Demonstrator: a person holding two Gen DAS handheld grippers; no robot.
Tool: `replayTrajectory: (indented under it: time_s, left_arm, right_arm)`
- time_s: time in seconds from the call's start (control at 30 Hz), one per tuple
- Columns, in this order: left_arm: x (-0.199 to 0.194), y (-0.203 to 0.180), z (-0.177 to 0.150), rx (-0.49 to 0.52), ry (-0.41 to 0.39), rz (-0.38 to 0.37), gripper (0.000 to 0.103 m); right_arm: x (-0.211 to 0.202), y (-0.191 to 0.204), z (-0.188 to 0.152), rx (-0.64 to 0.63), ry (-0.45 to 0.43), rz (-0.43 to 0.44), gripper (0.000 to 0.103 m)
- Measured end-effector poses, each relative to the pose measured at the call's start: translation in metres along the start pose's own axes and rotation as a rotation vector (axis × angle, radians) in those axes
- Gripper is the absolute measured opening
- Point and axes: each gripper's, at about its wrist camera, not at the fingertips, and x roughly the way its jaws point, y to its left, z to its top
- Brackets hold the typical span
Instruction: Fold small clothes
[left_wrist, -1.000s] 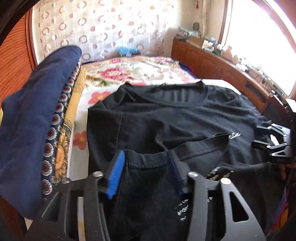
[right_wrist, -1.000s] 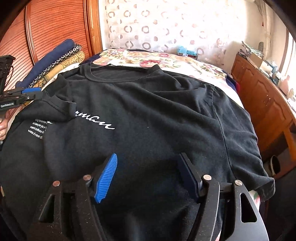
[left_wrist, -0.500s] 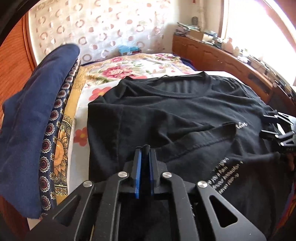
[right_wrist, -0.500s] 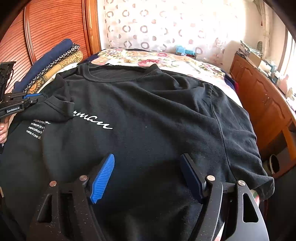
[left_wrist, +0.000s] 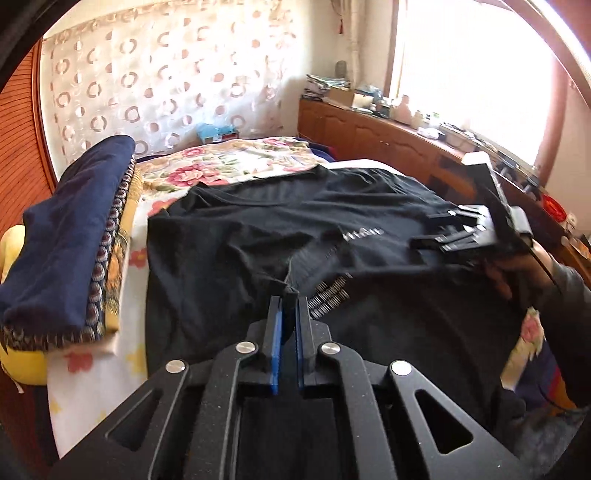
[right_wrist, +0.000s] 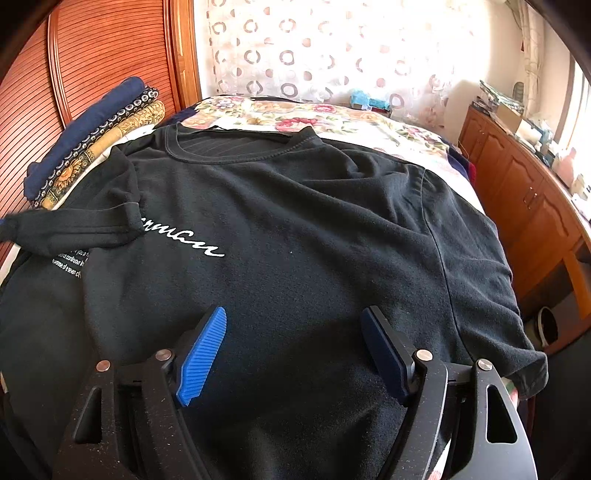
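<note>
Two pads clamped tight now on the left gripper (left_wrist: 287, 301): a second ago its jaws stood apart over the sleeve hem, then they snapped shut on that hem, and the sleeve (right_wrist: 74, 225) has since been pulled up off the cloth and stretched inward across the chest of the black T-shirt (right_wrist: 295, 229). In the right wrist view the sleeve now runs as a taut band from the frame's left edge to the start of the white script, where earlier it lay slack. That reads as the first side fold getting under way.

The right gripper (right_wrist: 295, 350) hovers over the lower front of the shirt, holding nothing; its jaws have just been widening a touch further, with only flat fabric beneath them. It looks to be waiting its turn.

The shirt lies face up, spread on the floral bedspread (right_wrist: 332, 114), collar toward the far wall, beside a stack of folded cloths (right_wrist: 96, 140).

Writing: a white cursive word, partly covered by the sleeve, showing something like "rman". Below it are small white lines of print, with fragments like "purpose of a seven" only.
</note>
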Motion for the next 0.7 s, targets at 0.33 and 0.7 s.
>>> replayTrajectory:
  time_s: [0.33,0.7]
  left_arm:
    - [-0.018,-0.010,-0.010,-0.019,-0.019,-0.027,0.009]
    - [-0.004,-0.003,-0.009,-0.011,0.007,0.009,0.026]
  right_arm:
    - [0.000,-0.001,0.000,-0.001,0.000,0.000,0.079]
    - [0.000,-0.002,0.000,-0.001,0.000,0.002,0.079]
